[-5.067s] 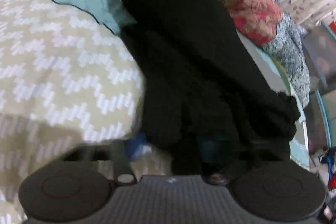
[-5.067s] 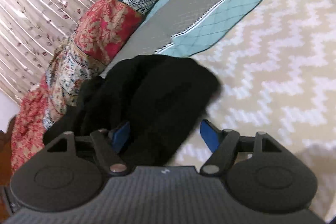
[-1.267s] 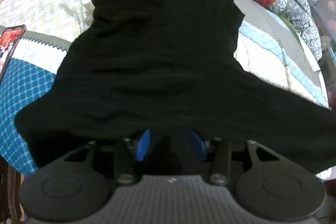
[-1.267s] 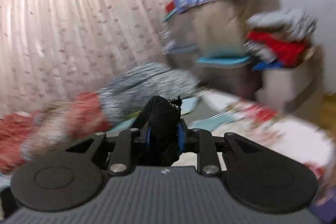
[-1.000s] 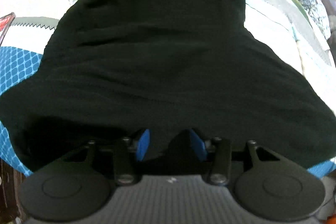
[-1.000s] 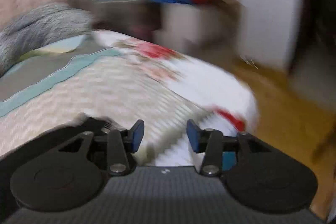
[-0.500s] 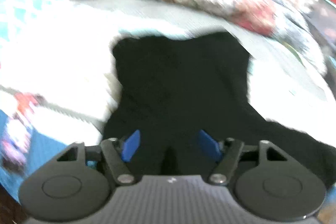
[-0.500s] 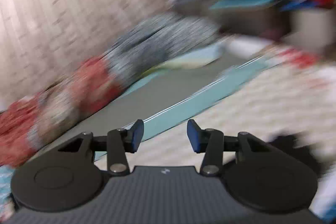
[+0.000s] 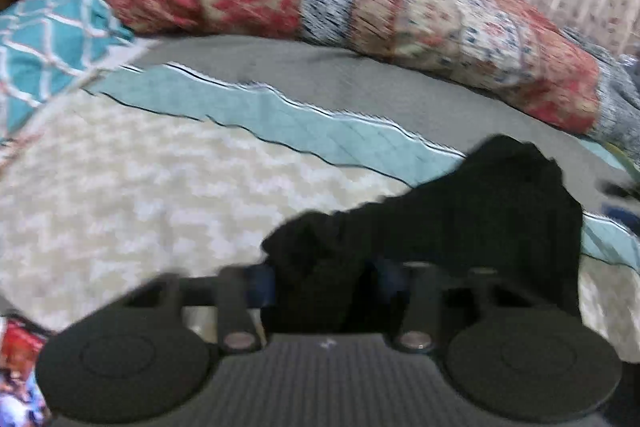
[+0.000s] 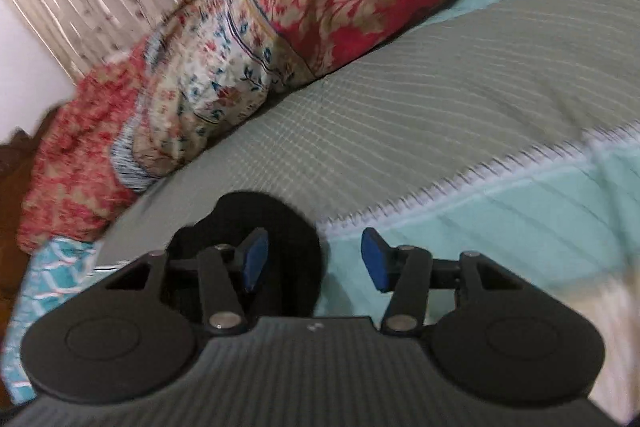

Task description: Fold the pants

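- The black fabric pants (image 9: 460, 227), spread wide a second ago, now lie bunched in a heap on the patterned quilted bedspread (image 9: 160, 187).
- The left gripper (image 9: 324, 283) has just closed its jaws on a fold of them.
- The right gripper (image 10: 314, 263) has let go and stands parted, empty, its jaws having just widened.

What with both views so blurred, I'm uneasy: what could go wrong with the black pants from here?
The left gripper, jaws just closing, pinches a bunched wad of the black fabric pants; it may catch extra layers and skew the fold. The right gripper, jaws just opening, holds nothing, only the pants' edge beside one finger; pulled from one point, the cloth could drag and crumple on the beige zigzag bedspread.
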`<state>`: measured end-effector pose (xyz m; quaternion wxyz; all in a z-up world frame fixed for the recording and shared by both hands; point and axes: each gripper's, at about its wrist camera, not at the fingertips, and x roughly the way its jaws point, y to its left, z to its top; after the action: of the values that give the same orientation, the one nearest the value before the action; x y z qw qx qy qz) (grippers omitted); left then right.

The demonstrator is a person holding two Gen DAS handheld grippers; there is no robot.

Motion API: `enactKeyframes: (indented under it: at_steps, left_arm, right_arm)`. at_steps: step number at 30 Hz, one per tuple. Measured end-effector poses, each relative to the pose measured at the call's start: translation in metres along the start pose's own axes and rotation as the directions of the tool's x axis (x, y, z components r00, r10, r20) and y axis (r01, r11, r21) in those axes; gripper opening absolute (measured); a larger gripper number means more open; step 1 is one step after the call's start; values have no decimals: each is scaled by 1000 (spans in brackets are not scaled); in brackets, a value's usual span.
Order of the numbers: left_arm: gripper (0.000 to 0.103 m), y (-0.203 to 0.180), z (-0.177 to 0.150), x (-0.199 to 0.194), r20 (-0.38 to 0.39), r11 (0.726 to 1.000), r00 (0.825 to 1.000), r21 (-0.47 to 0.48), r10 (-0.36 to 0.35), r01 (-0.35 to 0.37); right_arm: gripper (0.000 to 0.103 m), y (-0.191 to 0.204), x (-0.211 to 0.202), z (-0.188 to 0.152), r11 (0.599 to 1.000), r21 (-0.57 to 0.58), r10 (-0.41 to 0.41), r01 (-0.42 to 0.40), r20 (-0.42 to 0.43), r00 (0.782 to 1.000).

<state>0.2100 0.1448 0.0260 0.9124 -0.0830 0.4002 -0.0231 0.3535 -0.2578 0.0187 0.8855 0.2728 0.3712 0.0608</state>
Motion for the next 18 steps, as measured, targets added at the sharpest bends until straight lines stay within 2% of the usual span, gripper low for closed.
enactKeyframes:
  at_steps: [1,5,7,8,9,11,13,15,18]
  left_arm:
    - [23,-1,-1,-1,15,1000,1000,9,5,-5]
    - [18,6,-11,-30,51,998,997,-21,-62,64]
    - [18,10,-17,-43,60,995,994,-40,-88,91]
    - [18,12,-20,-51,66,994,993,-44,-99,102]
    - [17,13,-23,-58,70,993,991,-46,-109,113]
    - [17,16,-28,-71,79,990,989,-49,-128,132]
    - [17,18,-32,-83,84,987,986,-56,-144,149]
    - [17,19,-38,-94,85,982,981,-55,-175,180]
    - [17,13,-49,-108,79,975,972,-18,-219,221]
  right_arm:
    - [57,4,7,-1,1000,-15,-17,17,-7,1000]
    - [57,19,53,-3,999,-43,-31,27,-76,997]
    - [14,29,73,-12,993,-100,-80,68,-120,990]
    - [5,34,75,-14,986,-128,-119,103,-122,985]
    - [5,37,71,-12,986,-124,-120,107,-103,987]
    - [4,36,39,0,994,-76,-79,80,17,997]
    - [4,26,-11,17,1000,16,-13,11,140,990]
    - [4,12,-76,26,998,53,17,-32,272,962]
    - [5,-13,-171,12,999,42,-26,10,417,909]
